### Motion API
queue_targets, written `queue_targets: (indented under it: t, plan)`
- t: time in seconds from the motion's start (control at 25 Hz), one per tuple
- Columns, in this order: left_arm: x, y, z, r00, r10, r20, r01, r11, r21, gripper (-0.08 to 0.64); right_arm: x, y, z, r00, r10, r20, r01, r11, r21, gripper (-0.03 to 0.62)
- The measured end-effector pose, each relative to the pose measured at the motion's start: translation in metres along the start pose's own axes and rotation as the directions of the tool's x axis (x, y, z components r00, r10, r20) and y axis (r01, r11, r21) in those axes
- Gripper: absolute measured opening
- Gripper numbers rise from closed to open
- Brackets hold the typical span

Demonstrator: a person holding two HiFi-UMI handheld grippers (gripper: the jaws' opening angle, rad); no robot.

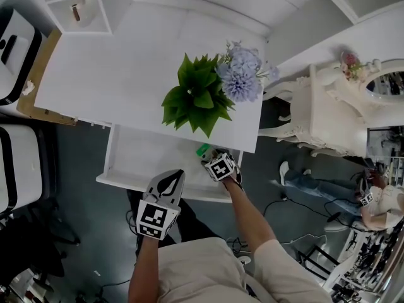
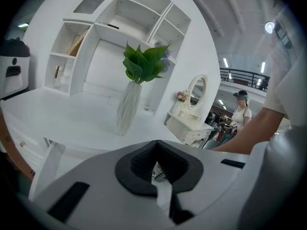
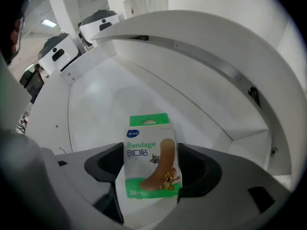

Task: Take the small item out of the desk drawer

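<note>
A small green and white bandage box (image 3: 151, 159) sits at the right end of the open white desk drawer (image 3: 120, 95), its printed face toward the right gripper view. My right gripper (image 3: 151, 169) points steeply down into the drawer, and its dark pads (image 3: 108, 164) touch the box on both sides. From the head view the box (image 1: 202, 150) peeks out just beyond the right gripper (image 1: 210, 157), by the drawer's (image 1: 126, 163) right end. My left gripper (image 1: 171, 178) hovers over the drawer's front edge, jaws together and nothing in them; it (image 2: 156, 145) faces the desk top.
The white desk (image 1: 113, 74) bears a vase of green leaves and lilac flowers (image 1: 202, 96), which stands right above the drawer's back. White shelves (image 1: 76, 5) stand at the desk's far left. A white dressing table (image 1: 328, 112) and a person (image 1: 379, 207) are off to the right.
</note>
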State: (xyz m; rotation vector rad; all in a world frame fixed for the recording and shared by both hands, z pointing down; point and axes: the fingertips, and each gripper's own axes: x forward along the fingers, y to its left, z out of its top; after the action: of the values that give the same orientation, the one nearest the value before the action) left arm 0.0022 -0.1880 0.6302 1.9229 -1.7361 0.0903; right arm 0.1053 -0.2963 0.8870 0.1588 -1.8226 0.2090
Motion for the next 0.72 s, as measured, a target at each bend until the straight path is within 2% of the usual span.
queue_targets:
  t: [0.32, 0.56, 0.72]
  plan:
    - [0.001, -0.003, 0.0, 1.0, -0.013, -0.018, 0.013, 1.0, 0.011, 0.017, -0.015, 0.008, 0.003, 0.999, 0.001, 0.033, -0.002, 0.999, 0.039, 0.364]
    - [-0.002, -0.003, 0.001, 0.996, -0.027, -0.086, 0.034, 0.996, 0.084, 0.017, -0.034, 0.024, 0.012, 0.996, -0.014, 0.089, 0.006, 0.996, 0.087, 0.364]
    - [-0.005, -0.002, 0.001, 0.993, -0.057, -0.104, 0.068, 0.993, 0.102, 0.017, -0.049, 0.036, 0.018, 0.99, -0.041, 0.133, 0.023, 0.991, 0.131, 0.364]
